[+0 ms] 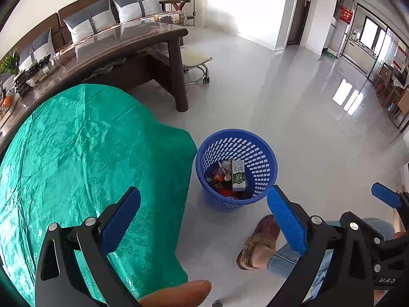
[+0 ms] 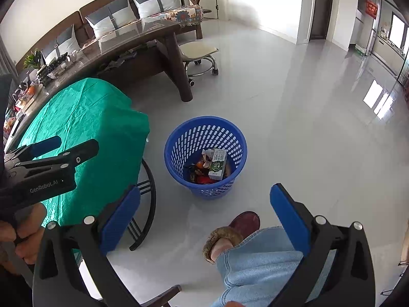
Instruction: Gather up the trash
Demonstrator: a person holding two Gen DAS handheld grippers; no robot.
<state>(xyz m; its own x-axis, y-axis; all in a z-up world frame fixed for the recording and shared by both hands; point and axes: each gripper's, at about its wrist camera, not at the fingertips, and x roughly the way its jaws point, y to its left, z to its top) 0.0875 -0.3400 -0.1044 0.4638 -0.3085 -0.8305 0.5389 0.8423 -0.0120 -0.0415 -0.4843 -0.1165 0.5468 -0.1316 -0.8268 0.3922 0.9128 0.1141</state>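
A blue mesh wastebasket [image 1: 258, 151] [image 2: 184, 138] stands on the grey floor beside a table under a green cloth [image 1: 84, 153] [image 2: 89, 128]. Inside the basket lie a green-and-white milk carton [image 1: 238, 175] [image 2: 217, 165] and crumpled wrappers [image 1: 219, 172] [image 2: 200, 168]. My left gripper [image 1: 204, 202] hovers open above the cloth's edge and the basket, nothing between its blue pads. My right gripper [image 2: 204, 199] is also open and empty, above the floor just short of the basket. The left gripper [image 2: 55, 147] shows from the side in the right wrist view.
A person's foot in a brown slipper [image 1: 258, 240] [image 2: 230, 232] and a jeans leg [image 2: 258, 263] are on the floor near the basket. A dark wooden table [image 1: 115, 48] [image 2: 133, 43], a rolling stool [image 1: 195, 62] [image 2: 202, 53] and a sofa [image 1: 102, 15] stand behind.
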